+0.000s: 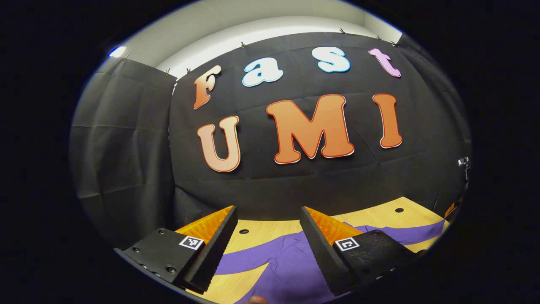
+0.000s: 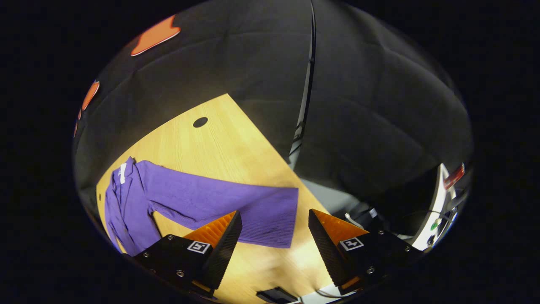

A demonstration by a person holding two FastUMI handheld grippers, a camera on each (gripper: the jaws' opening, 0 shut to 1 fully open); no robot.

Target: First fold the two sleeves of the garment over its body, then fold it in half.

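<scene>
Purple sleeve (image 2: pixel 219 202) laid lengthwise across counter (image 2: pixel 219 139) | cuff nearest right claw (image 2: pixel 274 230), spread | left claw (image 1: pixel 268 230) spread over garment (image 1: pixel 291 261)

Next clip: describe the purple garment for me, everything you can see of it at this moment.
The purple garment is a long-sleeved top of ribbed, knit-looking fabric, lying flat on the light wooden table. In the right gripper view one sleeve stretches straight out, unfolded, its cuff near the table's edge; a small white tag shows at the neck. The body lies slightly rumpled. In the left gripper view purple cloth spreads below the open fingers. Neither gripper holds it.
</scene>
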